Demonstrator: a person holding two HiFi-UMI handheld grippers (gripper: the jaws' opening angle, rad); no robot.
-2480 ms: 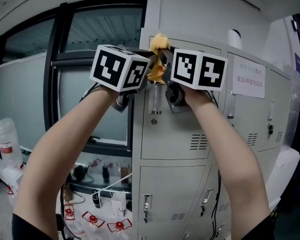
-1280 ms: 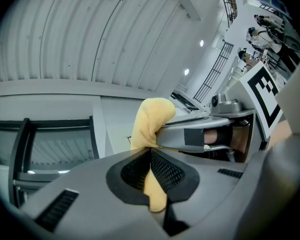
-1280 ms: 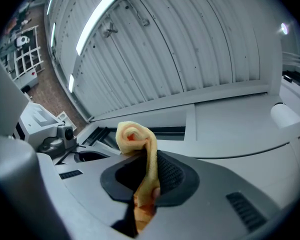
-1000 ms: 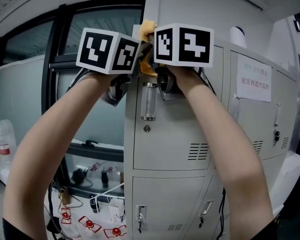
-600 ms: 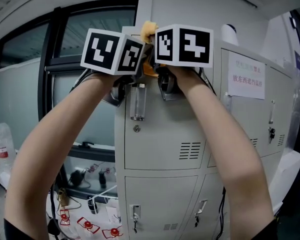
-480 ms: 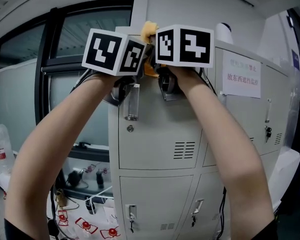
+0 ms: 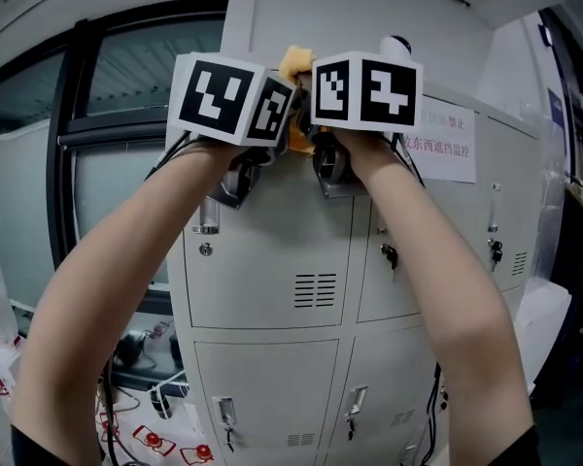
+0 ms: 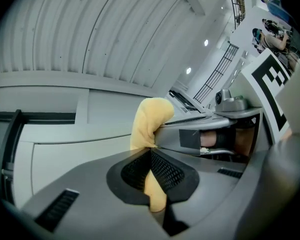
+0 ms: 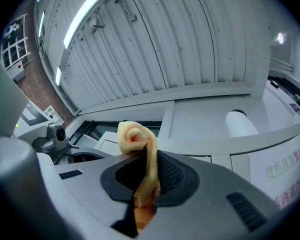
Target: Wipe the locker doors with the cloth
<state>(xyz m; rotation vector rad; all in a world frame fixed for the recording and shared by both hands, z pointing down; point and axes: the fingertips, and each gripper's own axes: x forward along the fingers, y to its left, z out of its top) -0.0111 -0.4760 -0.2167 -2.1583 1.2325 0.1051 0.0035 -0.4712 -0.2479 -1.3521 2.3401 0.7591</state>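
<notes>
1. Left tongs (image 8: 151, 156): the jaws are clamped tight on a yellow cloth (image 8: 149, 119), and a fold of it stands up above the pads.
2. Right tongs (image 9: 149, 176): the jaws are pinched on the same cloth, with a rolled end rising above them.
3. Cloth, location: upper centre of the head view, bunched between the two marker cubes at the top edge of the upper locker door (image 7: 272, 260). Whether it presses on the metal cannot be told.
4. Progress, judged: the wipe appears to be at the top strip of this door. No damp trace or mark shows, so the share already cleaned cannot be read. The door face below, the neighbouring door (image 7: 418, 260) at right and the lower doors (image 7: 262, 396) at the bottom of the frame look still to be done.
5. Edges to mind:
   - the handle (image 7: 207, 214) and lock at centre left
   - the vent slots (image 7: 315, 290) mid-door
   - the paper notice (image 7: 445, 146) at upper right
   - the seams between doors
6. Open room: a flat panel lies below the tongs for downward strokes. The window frame (image 7: 63, 163) bounds the left, and a white cylinder (image 7: 396, 45) sits on the locker top at upper right.
</notes>
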